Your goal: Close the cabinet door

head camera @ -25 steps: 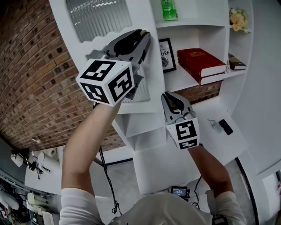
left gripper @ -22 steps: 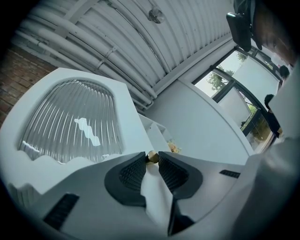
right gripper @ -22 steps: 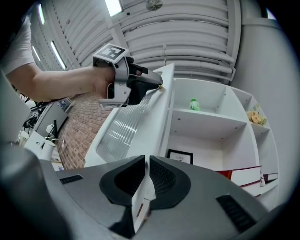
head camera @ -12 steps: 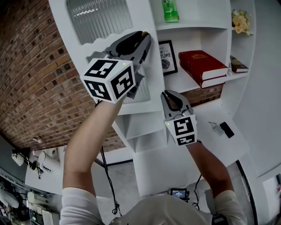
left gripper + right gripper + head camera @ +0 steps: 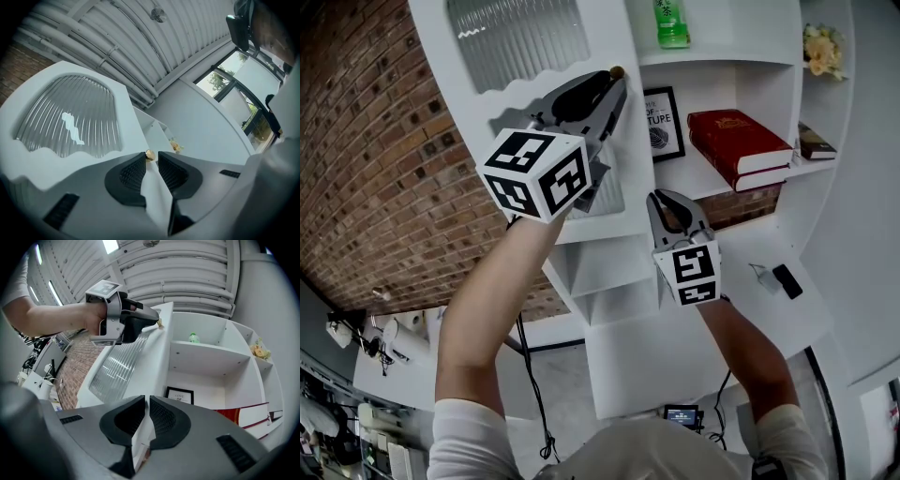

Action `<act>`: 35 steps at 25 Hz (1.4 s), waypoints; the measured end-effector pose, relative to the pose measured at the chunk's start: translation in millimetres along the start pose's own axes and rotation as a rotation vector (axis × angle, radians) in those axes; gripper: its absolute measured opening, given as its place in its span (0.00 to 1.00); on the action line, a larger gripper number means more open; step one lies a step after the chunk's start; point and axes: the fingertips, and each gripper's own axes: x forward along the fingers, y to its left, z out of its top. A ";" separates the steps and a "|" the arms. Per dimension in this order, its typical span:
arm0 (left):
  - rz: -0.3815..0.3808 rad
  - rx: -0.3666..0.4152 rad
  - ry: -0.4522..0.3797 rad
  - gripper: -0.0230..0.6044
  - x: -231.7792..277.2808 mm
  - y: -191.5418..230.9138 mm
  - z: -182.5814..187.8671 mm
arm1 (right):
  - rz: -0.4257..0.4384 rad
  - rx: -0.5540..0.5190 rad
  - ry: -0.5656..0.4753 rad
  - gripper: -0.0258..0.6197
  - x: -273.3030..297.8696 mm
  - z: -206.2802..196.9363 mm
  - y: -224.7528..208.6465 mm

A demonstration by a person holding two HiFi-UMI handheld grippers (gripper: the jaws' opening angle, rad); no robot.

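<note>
The white cabinet door [image 5: 600, 56] with a ribbed glass pane [image 5: 516, 33] stands open at the left of the shelf unit. My left gripper [image 5: 605, 82] lies against the door's free edge, its shut tips right behind the small brass knob [image 5: 617, 71]. In the left gripper view the knob [image 5: 150, 154] shows just past the fingertips [image 5: 138, 161], and nothing is clamped between them. My right gripper [image 5: 667, 199] hangs lower, shut and empty, in front of the shelf below the door. From the right gripper view, the door [image 5: 140, 357] and the left gripper [image 5: 140, 324] appear up left.
Open shelves hold a green bottle [image 5: 671, 21], a framed picture [image 5: 660, 119], red books [image 5: 739, 141], flowers [image 5: 823, 49] and a small dark book [image 5: 816, 139]. A brick wall [image 5: 366, 187] runs to the left. A phone [image 5: 787, 280] lies on the white counter.
The left gripper and the door edge have shifted a little to the right, toward the shelves. The brass knob now shows beyond the fingertip. The right gripper has barely moved.
</note>
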 end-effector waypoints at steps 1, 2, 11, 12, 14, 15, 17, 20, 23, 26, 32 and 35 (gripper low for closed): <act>0.002 0.002 0.002 0.16 0.5 0.4 -0.7 | 0.000 0.000 -0.001 0.11 0.9 -0.4 -0.2; 0.004 0.004 0.005 0.16 1.0 1.0 -1.4 | 0.001 0.001 -0.001 0.11 1.8 -0.9 -0.3; 0.028 0.003 0.028 0.16 9.2 9.8 -9.6 | 0.006 -0.005 0.002 0.11 12.0 -5.3 -3.4; 0.031 0.002 0.031 0.16 10.4 11.2 -10.9 | 0.007 -0.007 0.003 0.11 13.6 -5.7 -3.9; 0.036 0.000 0.038 0.16 12.7 13.9 -14.1 | 0.008 -0.008 0.003 0.11 16.6 -6.7 -5.0; 0.038 -0.001 0.043 0.16 14.0 14.9 -16.1 | 0.008 -0.008 0.003 0.11 17.9 -7.3 -5.5; 0.039 -0.001 0.056 0.16 16.4 16.2 -21.2 | 0.008 -0.007 0.002 0.11 20.5 -8.5 -6.7; 0.041 0.000 0.069 0.16 17.4 17.4 -28.1 | 0.007 -0.005 -0.001 0.11 23.9 -10.2 -8.2; 0.045 -0.002 0.071 0.16 14.2 19.3 -32.0 | 0.007 -0.006 -0.005 0.11 27.5 -11.7 -9.2; 0.047 -0.006 0.071 0.16 8.9 20.2 -34.3 | 0.006 -0.003 -0.005 0.11 31.2 -13.6 -10.3; 0.041 -0.013 0.071 0.16 -2.9 19.1 -39.9 | -0.002 0.000 -0.002 0.11 37.8 -16.1 -12.5; 0.043 -0.028 0.069 0.16 -12.1 19.8 -44.5 | -0.004 -0.006 0.000 0.11 40.8 -16.8 -12.9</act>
